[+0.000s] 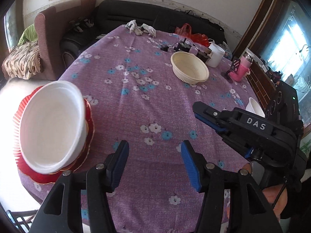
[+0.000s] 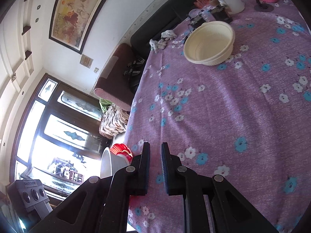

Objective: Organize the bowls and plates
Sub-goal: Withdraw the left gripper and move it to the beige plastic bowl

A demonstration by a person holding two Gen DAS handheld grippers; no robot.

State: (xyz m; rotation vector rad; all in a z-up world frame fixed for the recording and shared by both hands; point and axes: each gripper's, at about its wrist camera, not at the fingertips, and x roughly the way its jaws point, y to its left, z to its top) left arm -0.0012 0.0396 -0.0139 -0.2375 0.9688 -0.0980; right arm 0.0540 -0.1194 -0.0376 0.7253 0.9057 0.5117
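Sorting bowls on the purple floral cloth

Hovering over the round table's purple flowered tablecloth (image 1: 147, 104), the left gripper (image 1: 154, 167) has its blue-padded fingers (image 1: 189, 166) apart with nothing between them. The right gripper (image 2: 155, 167) has its fingers nearly together and holds nothing. A white round bowl (image 1: 52, 124) sits stacked on a red pleated foil plate (image 1: 89, 130) at the table's left edge. A cream ribbed plastic bowl (image 1: 189, 69) stands well apart, toward the far side, near a white plastic tub (image 1: 215, 55).
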